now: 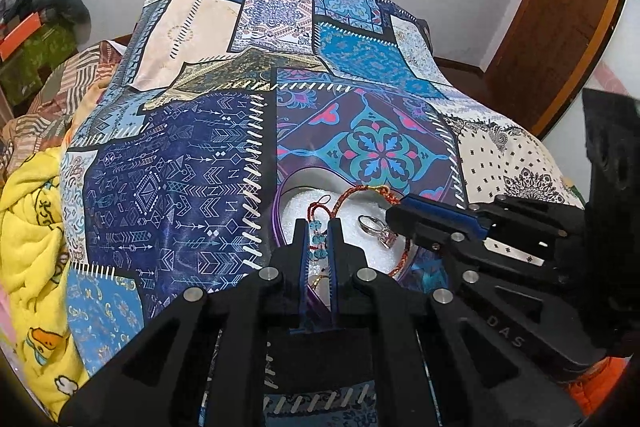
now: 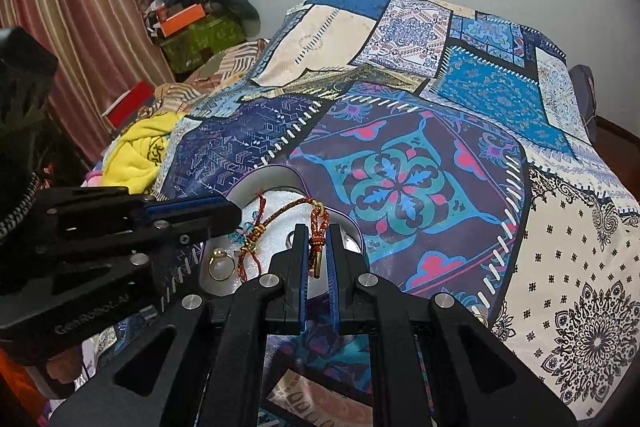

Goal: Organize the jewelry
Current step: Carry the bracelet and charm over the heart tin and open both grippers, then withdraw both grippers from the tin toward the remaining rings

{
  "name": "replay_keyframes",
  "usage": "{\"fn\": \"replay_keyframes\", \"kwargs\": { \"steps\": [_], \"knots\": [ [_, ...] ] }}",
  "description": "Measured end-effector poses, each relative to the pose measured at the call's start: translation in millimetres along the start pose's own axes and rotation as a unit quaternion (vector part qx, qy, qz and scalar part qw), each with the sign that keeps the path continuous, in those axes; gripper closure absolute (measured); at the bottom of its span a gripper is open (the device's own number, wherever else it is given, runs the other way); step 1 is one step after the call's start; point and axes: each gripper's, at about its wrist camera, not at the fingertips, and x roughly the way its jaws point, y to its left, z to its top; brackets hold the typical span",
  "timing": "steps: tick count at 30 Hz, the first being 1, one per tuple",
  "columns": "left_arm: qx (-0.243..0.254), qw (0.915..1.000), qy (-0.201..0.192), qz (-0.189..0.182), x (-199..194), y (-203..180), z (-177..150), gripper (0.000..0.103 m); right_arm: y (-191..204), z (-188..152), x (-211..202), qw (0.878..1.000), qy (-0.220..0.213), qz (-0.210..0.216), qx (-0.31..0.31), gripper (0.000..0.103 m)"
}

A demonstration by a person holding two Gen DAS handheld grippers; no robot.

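Note:
A heart-shaped box (image 1: 281, 199) (image 2: 276, 174) with a purple rim and white foam lining lies on the patchwork bedspread. A red-and-gold thread bracelet (image 1: 352, 191) (image 2: 290, 206) stretches over the foam. My left gripper (image 1: 318, 229) (image 2: 237, 215) is shut on the bracelet's end with the blue beads (image 1: 316, 227). My right gripper (image 2: 318, 233) (image 1: 394, 215) is shut on its knotted end with a gold tip (image 2: 316, 265). A silver ring with a stone (image 1: 376, 229) rests on the foam between the two grippers. A gold ring (image 2: 221, 264) lies at the box's near left.
The patchwork bedspread (image 1: 168, 163) (image 2: 560, 227) covers the bed on all sides of the box. A yellow blanket (image 1: 28, 227) (image 2: 140, 151) and piled clothes and boxes (image 2: 192, 23) lie at the left. A wooden door (image 1: 560, 15) stands at the right.

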Motion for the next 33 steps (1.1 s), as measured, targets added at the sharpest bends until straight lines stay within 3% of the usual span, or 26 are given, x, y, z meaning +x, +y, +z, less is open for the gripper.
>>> {"fn": "replay_keyframes", "kwargs": {
  "steps": [8,12,16,22,33],
  "knots": [
    [-0.008,0.9999,-0.011,0.007,-14,2,-2,0.092,-1,0,1,1.000,0.013,0.008,0.003,0.095],
    [-0.015,0.9995,-0.018,0.020,-22,4,-3,0.086,-4,0,-3,0.999,0.022,0.017,0.018,0.081],
    [-0.018,0.9989,-0.032,0.030,-33,3,-3,0.073,-6,1,-17,1.000,0.007,0.015,0.026,0.070],
    [-0.023,0.9975,-0.052,0.042,-50,-2,-1,0.059,-10,4,-42,0.999,-0.019,0.001,0.029,0.060],
    [-0.007,0.9985,-0.046,0.028,-52,-33,-2,0.058,-39,0,-82,0.997,-0.050,-0.035,0.049,0.060]
  ]
}}
